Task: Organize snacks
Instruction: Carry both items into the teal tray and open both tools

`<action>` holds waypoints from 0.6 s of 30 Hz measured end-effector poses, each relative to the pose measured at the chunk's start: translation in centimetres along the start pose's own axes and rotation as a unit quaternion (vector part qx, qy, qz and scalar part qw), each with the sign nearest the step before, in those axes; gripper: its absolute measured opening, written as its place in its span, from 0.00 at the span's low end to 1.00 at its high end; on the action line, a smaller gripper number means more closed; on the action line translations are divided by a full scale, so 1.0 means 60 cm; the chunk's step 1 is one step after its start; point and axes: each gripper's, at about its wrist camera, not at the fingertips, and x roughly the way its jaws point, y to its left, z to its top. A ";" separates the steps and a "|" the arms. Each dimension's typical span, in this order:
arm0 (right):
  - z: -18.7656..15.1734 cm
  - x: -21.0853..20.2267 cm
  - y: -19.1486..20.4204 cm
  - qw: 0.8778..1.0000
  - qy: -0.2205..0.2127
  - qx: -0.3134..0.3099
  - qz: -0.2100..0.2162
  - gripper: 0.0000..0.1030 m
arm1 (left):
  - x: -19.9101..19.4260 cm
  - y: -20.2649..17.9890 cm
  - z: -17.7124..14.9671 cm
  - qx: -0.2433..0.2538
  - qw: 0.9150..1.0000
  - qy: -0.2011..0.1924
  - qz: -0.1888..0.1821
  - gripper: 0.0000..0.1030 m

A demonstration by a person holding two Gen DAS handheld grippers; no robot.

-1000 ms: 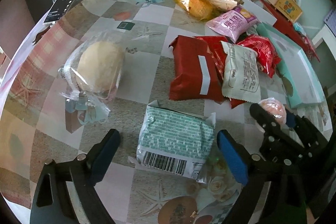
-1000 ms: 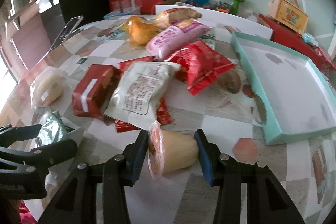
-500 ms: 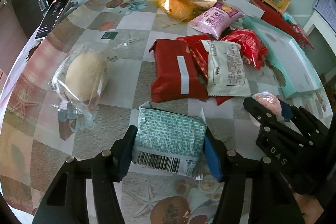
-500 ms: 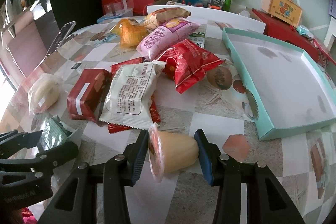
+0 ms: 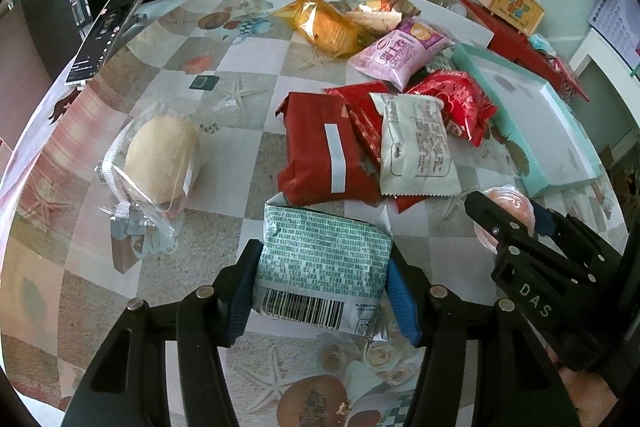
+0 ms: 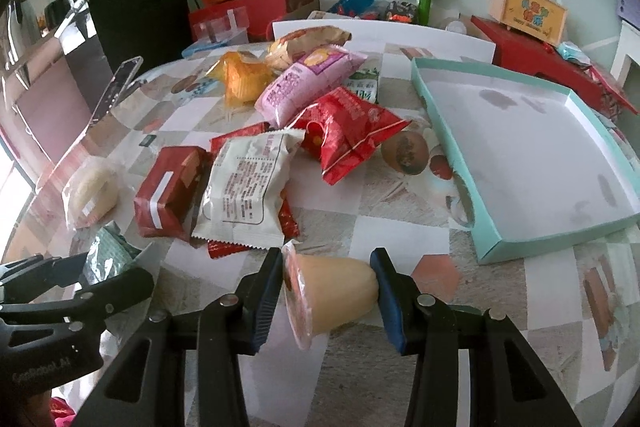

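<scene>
Left gripper (image 5: 322, 287) is pinching the soft, crinkly green-patterned foil snack packet (image 5: 325, 261) by its sides; right gripper (image 6: 326, 291) is squeezing the light, slippery, squashy plastic jelly cup (image 6: 330, 291) across lid and base.

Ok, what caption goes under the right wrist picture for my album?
Right gripper pinching a jelly cup sideways, snack packets piled behind, teal tray waiting.

Snack pile (image 6: 280, 147) left of tray (image 6: 484, 251), on table (image 6: 400, 219).
</scene>
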 end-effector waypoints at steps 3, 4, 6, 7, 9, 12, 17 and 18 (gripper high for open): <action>0.003 -0.011 -0.004 1.000 -0.010 0.007 0.002 0.46 | -0.008 -0.001 0.005 -0.001 1.000 -0.010 -0.001 0.58; 0.006 -0.014 -0.005 1.000 -0.014 0.010 0.001 0.46 | -0.009 -0.002 0.007 -0.001 1.000 -0.011 -0.001 0.58; 0.010 -0.022 -0.008 1.000 -0.019 0.014 0.000 0.46 | -0.012 -0.007 0.014 0.000 1.000 -0.013 -0.003 0.58; 0.013 -0.025 -0.009 1.000 -0.022 0.015 0.000 0.46 | -0.013 -0.011 0.019 0.001 1.000 -0.014 -0.004 0.58; 0.022 -0.035 -0.013 0.999 -0.032 0.019 -0.001 0.46 | -0.017 -0.021 0.033 0.005 1.000 -0.018 -0.006 0.58; 0.038 -0.050 -0.020 0.999 -0.048 0.026 -0.005 0.46 | -0.025 -0.042 0.059 0.017 0.999 -0.027 -0.011 0.58; 0.077 -0.080 -0.056 0.995 -0.078 0.051 -0.040 0.46 | -0.039 -0.091 0.113 0.041 0.997 -0.055 -0.026 0.58; 0.085 -0.083 -0.068 0.994 -0.081 0.060 -0.049 0.46 | -0.040 -0.101 0.123 0.046 0.997 -0.059 -0.030 0.58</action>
